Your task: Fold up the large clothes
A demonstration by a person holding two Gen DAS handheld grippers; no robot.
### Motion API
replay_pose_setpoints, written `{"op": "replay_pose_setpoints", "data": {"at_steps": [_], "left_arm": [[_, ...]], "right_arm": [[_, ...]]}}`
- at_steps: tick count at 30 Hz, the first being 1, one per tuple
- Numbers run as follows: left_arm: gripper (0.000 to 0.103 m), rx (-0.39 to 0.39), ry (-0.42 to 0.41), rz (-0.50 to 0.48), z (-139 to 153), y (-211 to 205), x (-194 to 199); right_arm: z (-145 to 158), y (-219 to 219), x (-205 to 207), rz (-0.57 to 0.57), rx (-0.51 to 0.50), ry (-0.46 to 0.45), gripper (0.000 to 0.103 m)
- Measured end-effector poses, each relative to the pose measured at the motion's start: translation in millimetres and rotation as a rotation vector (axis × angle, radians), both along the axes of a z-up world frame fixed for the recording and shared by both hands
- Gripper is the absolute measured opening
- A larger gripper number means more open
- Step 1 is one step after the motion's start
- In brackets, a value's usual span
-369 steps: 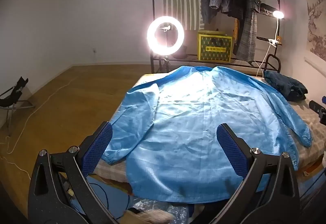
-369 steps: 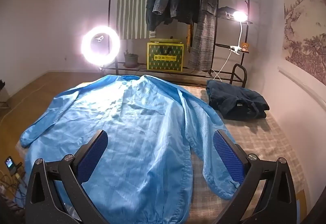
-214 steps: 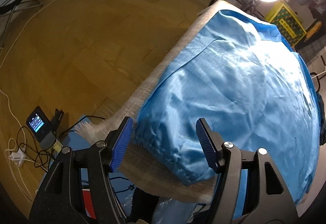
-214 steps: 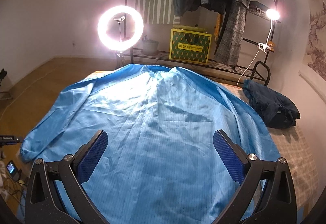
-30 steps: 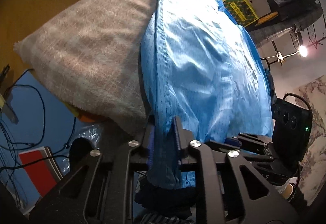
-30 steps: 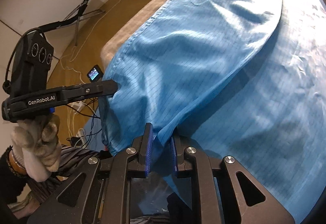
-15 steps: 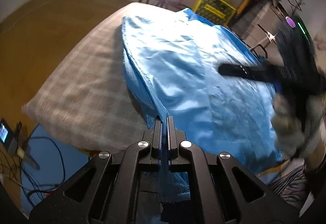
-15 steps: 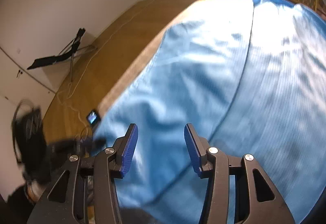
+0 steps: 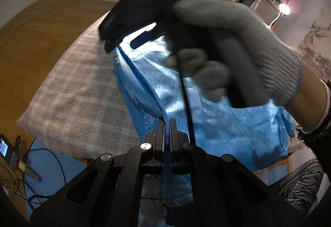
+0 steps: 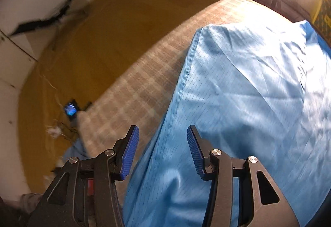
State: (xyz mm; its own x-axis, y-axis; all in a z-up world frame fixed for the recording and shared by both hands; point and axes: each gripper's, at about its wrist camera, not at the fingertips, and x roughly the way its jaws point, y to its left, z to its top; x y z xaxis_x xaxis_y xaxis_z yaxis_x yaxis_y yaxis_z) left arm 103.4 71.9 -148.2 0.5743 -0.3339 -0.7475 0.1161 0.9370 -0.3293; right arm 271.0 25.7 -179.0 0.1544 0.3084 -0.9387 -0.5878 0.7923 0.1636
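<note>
Checked bedcover (image 9: pixel 68 90) at frame left; blue garment (image 9: pixel 217 119) spread from centre to right. Left gripper (image 9: pixel 166 123), lower centre, fingers clamped on garment's edge. Right gripper (image 10: pixel 162 150), lower centre of its view, fingers apart over garment (image 10: pixel 248 103). Gloved hand (image 9: pixel 233 53) upper right.

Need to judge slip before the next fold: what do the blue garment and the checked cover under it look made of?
The blue garment looks like thin, smooth synthetic weave: slight sheen, fine dark grid lines, crisp creases, likely slippery. The checked cover looks like soft, matte, fuzzy woven cloth, with a fraying edge. The left gripper is clamped on the garment's edge; the right gripper is open.
</note>
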Motion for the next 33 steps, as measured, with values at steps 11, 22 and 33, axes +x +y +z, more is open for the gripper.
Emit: {"op": "replay_pose_setpoints", "data": {"at_steps": [11,22,33], "left_arm": [[0.000,0.039,-0.038,-0.053,8,-17,-7],[0.000,0.116,-0.117,-0.264,32,-100,-33],[0.000,0.196,-0.078,-0.468,12,-177,-56]], "right_arm": [[-16,-27,18,-0.096,0.009,-0.019,0.001],[34,-172,5,-0.365,0.322,-0.049,0.001],[-24,-324,-20,-0.714,0.456,0.099,0.001]]}}
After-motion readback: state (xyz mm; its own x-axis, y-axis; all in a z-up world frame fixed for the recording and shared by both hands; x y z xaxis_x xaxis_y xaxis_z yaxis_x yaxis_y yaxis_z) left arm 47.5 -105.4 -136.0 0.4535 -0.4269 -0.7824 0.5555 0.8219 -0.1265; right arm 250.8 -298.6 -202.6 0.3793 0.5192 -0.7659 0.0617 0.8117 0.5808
